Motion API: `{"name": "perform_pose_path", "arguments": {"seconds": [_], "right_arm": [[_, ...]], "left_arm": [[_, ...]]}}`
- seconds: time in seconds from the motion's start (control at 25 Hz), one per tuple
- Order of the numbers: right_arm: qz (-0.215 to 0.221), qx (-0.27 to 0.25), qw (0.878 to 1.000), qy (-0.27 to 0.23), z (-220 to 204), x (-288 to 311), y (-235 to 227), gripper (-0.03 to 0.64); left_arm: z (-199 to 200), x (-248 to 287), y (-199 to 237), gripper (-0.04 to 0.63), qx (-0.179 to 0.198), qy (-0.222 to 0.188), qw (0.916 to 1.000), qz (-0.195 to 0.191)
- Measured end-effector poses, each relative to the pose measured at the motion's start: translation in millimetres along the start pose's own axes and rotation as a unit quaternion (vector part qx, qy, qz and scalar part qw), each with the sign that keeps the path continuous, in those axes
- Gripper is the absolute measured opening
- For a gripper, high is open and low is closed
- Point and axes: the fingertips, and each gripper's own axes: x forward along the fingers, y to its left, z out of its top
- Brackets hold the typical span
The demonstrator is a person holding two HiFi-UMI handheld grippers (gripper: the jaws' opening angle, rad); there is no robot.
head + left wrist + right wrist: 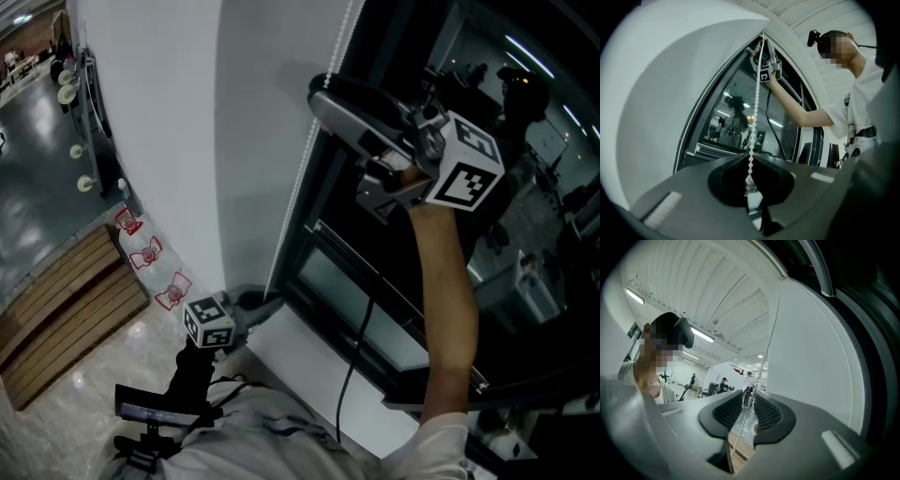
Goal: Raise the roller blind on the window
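I saw the white roller blind (178, 141), smooth and matte, hanging flat, with the dark reflective glass of the window (375, 281) showing beside it. Its bead chain (753, 117), a string of small round white beads, ran straight along the blind's edge. My left gripper (750, 157), held low, had its smooth dark jaws pinched together on the chain. My right gripper (749, 398), held high, kept a narrow gap, and the chain passed between its ribbed pads (727, 411) unpressed.
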Motion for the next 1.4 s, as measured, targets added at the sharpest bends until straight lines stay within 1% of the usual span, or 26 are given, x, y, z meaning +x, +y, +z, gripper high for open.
{"name": "perform_pose_path", "arguments": {"seconds": [0.04, 0.12, 0.16, 0.36, 0.52, 0.72, 0.88, 1.2, 1.4], "right_arm": [[-0.001, 0.0, 1.0, 0.001, 2, -1, 0, 0.072], [-0.007, 0.001, 1.0, 0.005, 3, -2, 0, 0.014], [-0.011, 0.005, 1.0, 0.005, 2, -3, -1, 0.01], [-0.027, 0.038, 0.999, -0.004, -2, -9, -5, 0.006], [-0.045, 0.037, 0.998, 0.004, -8, -16, -6, 0.005], [-0.05, 0.025, 0.997, 0.055, -49, -13, 7, 0.005], [-0.051, 0.053, 0.996, 0.049, -64, -22, 5, 0.005], [-0.06, 0.079, 0.993, 0.056, -84, -31, 2, 0.005], [-0.062, 0.097, 0.991, 0.074, -128, -34, 14, 0.005]], "left_arm": [[0, 0, 0, -0.002, 0.0, 0.0, 1.0, -0.001], [0, 1, -1, -0.002, -0.001, 0.001, 1.0, -0.002], [-1, 1, -2, -0.002, -0.001, 0.001, 1.0, -0.002], [-5, 2, -3, -0.002, -0.003, 0.004, 1.0, -0.006], [-8, 2, -4, -0.002, -0.004, 0.007, 0.9999, -0.008], [-16, -1, -6, -0.002, -0.003, 0.009, 0.9999, -0.012], [-5, 6, -8, -0.002, -0.005, 0.012, 0.9998, -0.015], [1, 9, -9, -0.002, -0.01, 0.018, 0.9997, -0.016], [-9, 6, -8, -0.002, -0.007, 0.017, 0.9997, -0.015]]}}
